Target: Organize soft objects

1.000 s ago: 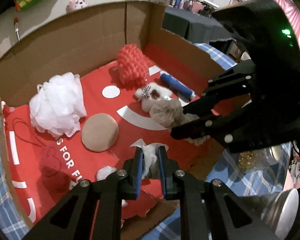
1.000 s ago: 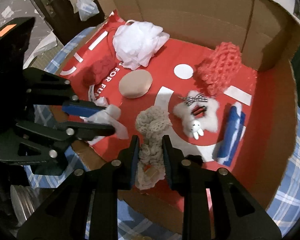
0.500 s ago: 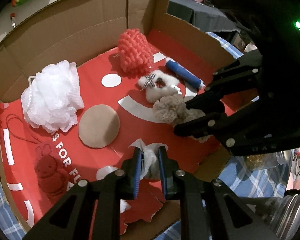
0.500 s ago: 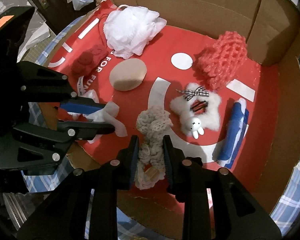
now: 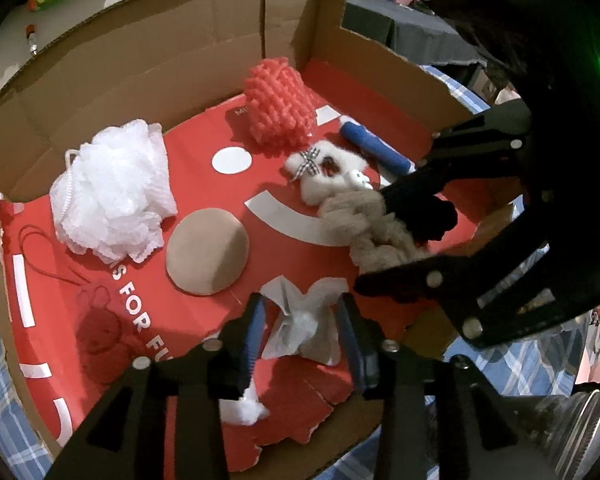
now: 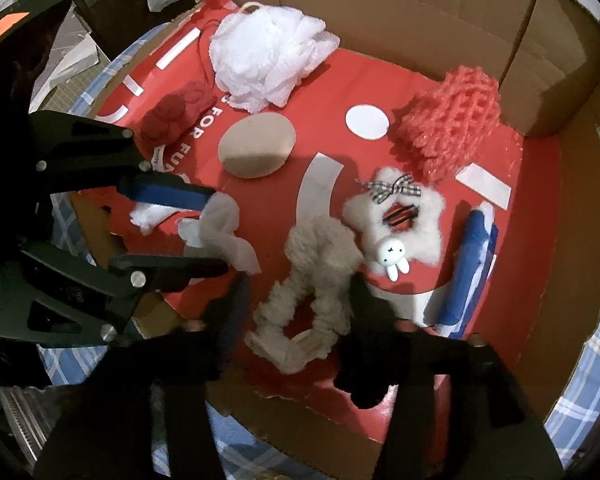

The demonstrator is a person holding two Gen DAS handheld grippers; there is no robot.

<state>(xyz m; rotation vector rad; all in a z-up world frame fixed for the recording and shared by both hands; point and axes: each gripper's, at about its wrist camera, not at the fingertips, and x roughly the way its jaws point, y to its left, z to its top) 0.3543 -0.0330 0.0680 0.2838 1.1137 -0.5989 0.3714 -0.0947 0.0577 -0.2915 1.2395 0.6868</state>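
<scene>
My left gripper (image 5: 300, 312) hangs over the near edge of the red-lined cardboard box (image 5: 180, 60). Its jaws are opening, and a crumpled white cloth (image 5: 300, 320) lies loose between them on the red floor. The right wrist view shows that cloth (image 6: 220, 236) between the left gripper's blue pads (image 6: 168, 194). My right gripper (image 6: 298, 292) is also opening, its jaws astride a beige fluffy scrunchie (image 6: 312, 272) that rests on the floor. In the left wrist view the scrunchie (image 5: 364, 220) sits partly under the right gripper (image 5: 400, 244).
Inside the box lie a white bath pouf (image 5: 112, 196), a tan round puff (image 5: 208, 252), a coral knitted piece (image 5: 278, 108), a white fluffy star clip (image 6: 396, 220), a blue roll (image 6: 472, 268) and a dark red plush (image 6: 176, 116). A blue plaid cloth (image 6: 592, 368) surrounds the box.
Both grippers' jaws have spread apart. The left has let go of the white cloth and the right of the beige scrunchie; both pieces now lie on the box floor.
</scene>
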